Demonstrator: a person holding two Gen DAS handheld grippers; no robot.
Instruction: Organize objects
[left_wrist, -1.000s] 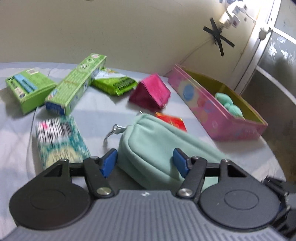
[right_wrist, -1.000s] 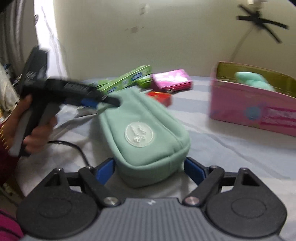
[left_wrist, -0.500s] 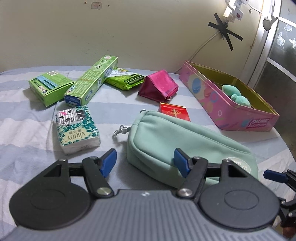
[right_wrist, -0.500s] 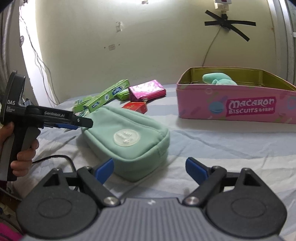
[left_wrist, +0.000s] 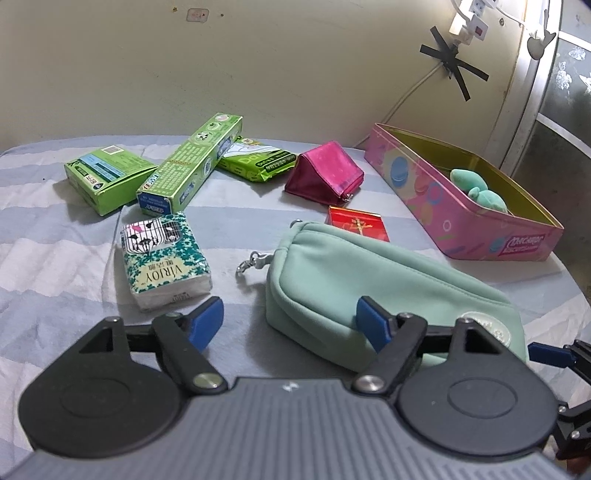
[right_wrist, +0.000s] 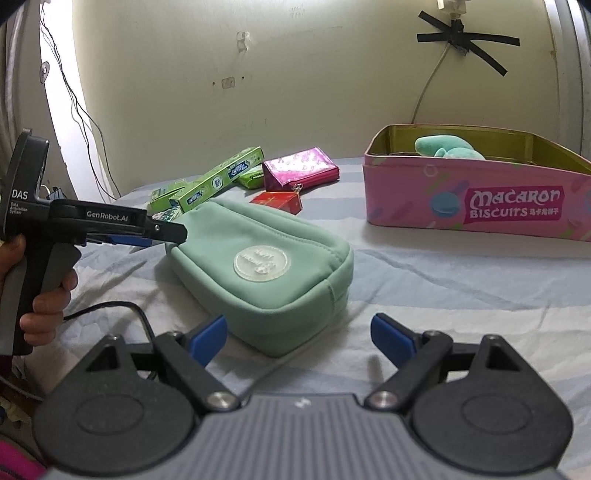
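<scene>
Left wrist: left hand-held gripper (left_wrist: 290, 321) jaws just widened, gaping (nothing pinched); mint pouch (left_wrist: 373, 291) lies under right finger

Both grippers, left gripper (left_wrist: 290, 319) and right gripper (right_wrist: 299, 339), have black linkages, blue pads and silver screws. A ribbed grey body sits behind. The handle reads "DAS" and "GenRobot.AI".

left gripper (left_wrist: 290, 319): jaws just been opening, apart, tilted down | right gripper (right_wrist: 299, 338): jaws wide, nothing gripped | left hand (right_wrist: 44, 291): wrapped round its grip
</scene>
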